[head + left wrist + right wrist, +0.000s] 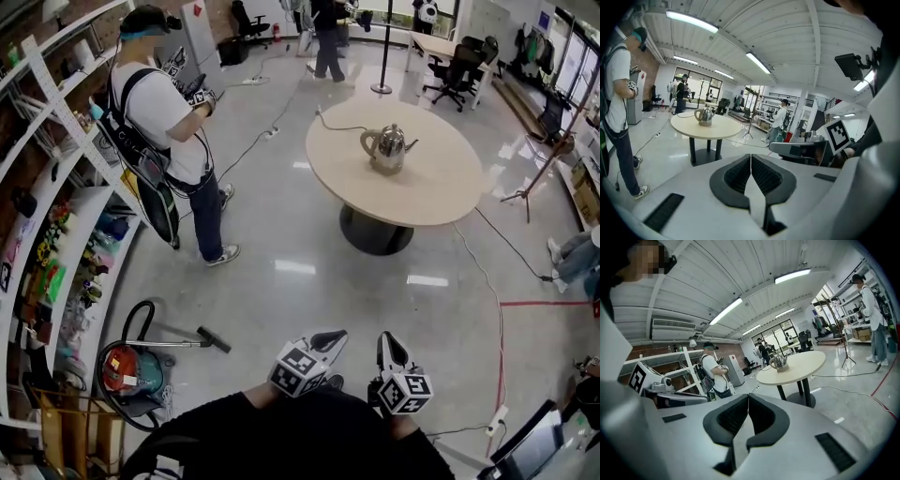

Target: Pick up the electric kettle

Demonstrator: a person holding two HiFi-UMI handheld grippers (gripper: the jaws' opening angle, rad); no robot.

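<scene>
A shiny steel electric kettle (389,148) stands on its base near the middle of a round beige table (441,192), a cord trailing off the far edge. The kettle (705,115) also shows far ahead in the left gripper view, and small on the table as the kettle (779,363) in the right gripper view. My left gripper (328,338) and right gripper (393,348) are held low, close to my body, well short of the table. Both are shut with nothing between the jaws.
A person with a backpack (173,131) stands left of the table, holding grippers. White shelving (56,216) runs along the left wall, with a red vacuum cleaner (131,367) at its foot. Cables (487,281) cross the glossy floor. More people and office chairs are at the far end.
</scene>
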